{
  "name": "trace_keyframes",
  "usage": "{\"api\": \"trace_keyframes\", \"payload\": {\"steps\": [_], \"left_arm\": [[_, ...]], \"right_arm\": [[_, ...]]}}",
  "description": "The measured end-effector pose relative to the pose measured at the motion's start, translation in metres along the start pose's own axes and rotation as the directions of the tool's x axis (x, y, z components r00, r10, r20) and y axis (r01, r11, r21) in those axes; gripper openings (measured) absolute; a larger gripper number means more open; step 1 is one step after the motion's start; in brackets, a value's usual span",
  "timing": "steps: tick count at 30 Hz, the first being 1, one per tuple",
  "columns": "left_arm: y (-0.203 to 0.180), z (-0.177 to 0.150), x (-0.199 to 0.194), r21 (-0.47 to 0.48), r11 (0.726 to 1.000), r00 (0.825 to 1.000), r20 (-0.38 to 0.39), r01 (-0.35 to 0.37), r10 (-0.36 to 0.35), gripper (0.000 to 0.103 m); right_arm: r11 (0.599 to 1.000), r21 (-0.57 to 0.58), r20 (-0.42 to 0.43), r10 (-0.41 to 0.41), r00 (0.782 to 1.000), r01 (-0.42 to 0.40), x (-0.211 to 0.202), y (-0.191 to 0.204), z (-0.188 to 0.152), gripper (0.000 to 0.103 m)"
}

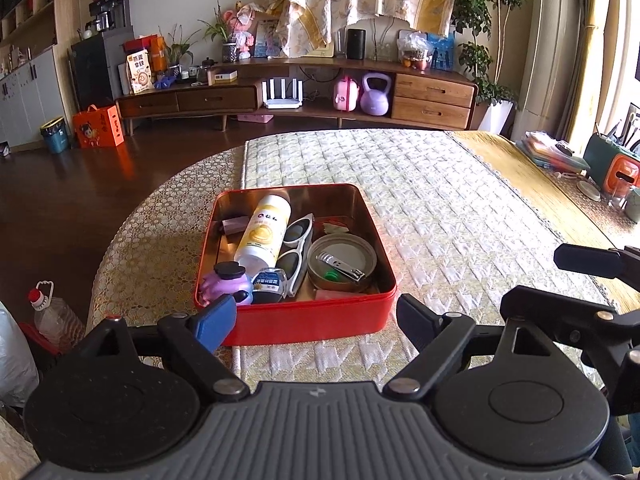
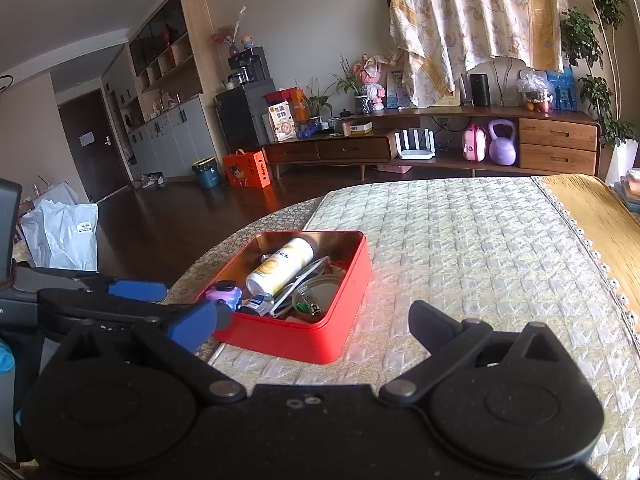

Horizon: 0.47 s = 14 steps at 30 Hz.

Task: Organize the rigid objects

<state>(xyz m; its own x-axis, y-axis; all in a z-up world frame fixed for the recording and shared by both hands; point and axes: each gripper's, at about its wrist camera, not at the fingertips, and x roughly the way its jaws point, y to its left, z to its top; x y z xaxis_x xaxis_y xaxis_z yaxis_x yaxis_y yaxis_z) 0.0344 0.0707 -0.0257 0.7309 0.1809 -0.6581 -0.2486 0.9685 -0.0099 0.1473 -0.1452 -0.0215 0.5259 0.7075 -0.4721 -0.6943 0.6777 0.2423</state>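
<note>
A red tin box (image 1: 304,326) stands open on the quilted table cover. In it lie a white and yellow bottle (image 1: 264,232), white sunglasses (image 1: 298,250), a round lid holding a nail clipper (image 1: 340,266), a purple toy (image 1: 224,286) and a small blue-labelled jar (image 1: 270,284). My left gripper (image 1: 316,320) is open just short of the tin's near wall, with nothing held. My right gripper (image 2: 310,322) is also open and holds nothing, and the tin (image 2: 320,346) lies ahead and slightly to its left. The left gripper's blue finger (image 2: 136,290) shows at the left of the right wrist view.
The quilted cover (image 1: 440,200) stretches bare to the right of the tin, and a yellow cloth (image 1: 520,176) lies beyond it. Books and an orange and green container (image 1: 612,168) sit at the far right edge. A plastic bottle (image 1: 52,316) stands on the floor at the left.
</note>
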Motion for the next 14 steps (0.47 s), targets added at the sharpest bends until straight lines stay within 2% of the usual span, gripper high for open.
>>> {"api": "trace_keyframes", "payload": {"steps": [14], "left_arm": [[-0.012, -0.002, 0.004, 0.005, 1.000, 1.000, -0.027, 0.002, -0.002, 0.087]], "right_arm": [[1.000, 0.029, -0.002, -0.012, 1.000, 0.012, 0.002, -0.015, -0.008, 0.102]]}}
